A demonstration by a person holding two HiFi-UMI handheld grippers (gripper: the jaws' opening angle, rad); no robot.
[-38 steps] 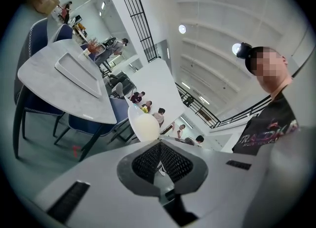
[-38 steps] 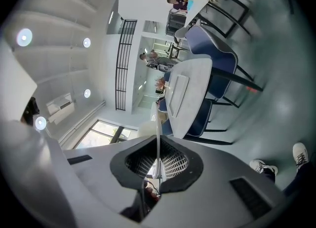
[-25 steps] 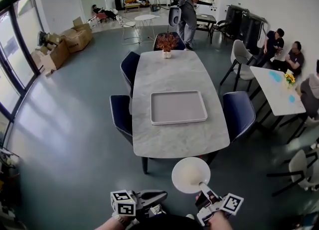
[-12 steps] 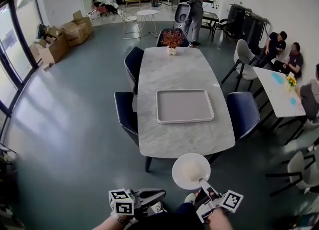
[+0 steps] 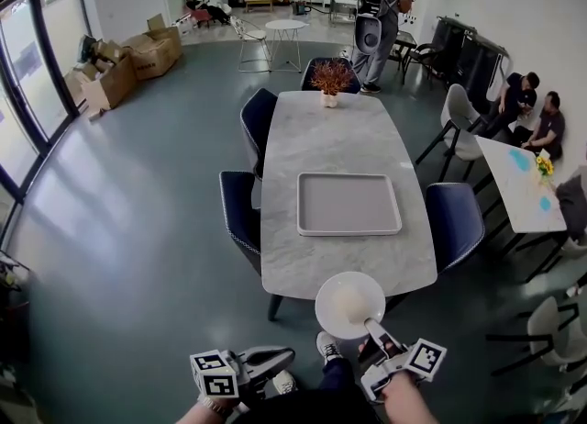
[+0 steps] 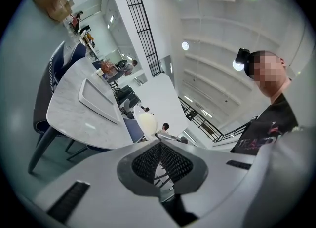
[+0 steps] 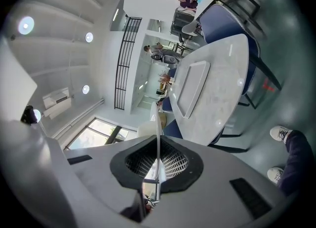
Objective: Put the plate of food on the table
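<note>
Low at the person's right, the right tool [image 5: 371, 328] is pinching the rim of the white plate of food [image 5: 349, 305], which is sticking out ahead of its jaws and, seen from above, overlapping the near edge of the marble desk [image 5: 335, 138]. The left tool [image 5: 268, 359] is hanging alongside, jaws pressed together on nothing. A grey tray [image 5: 348, 204] is lying mid-desk, well beyond the plate.

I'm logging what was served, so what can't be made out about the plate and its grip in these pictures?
- Food on the plate: the head view shows only a pale, washed-out patch, too small; the right gripper view sees the plate edge-on.
- Plate's height above the table: the head view looks steeply down.
- The arm behind the right hand-held gripper: cut off by the head view's bottom edge.
</note>
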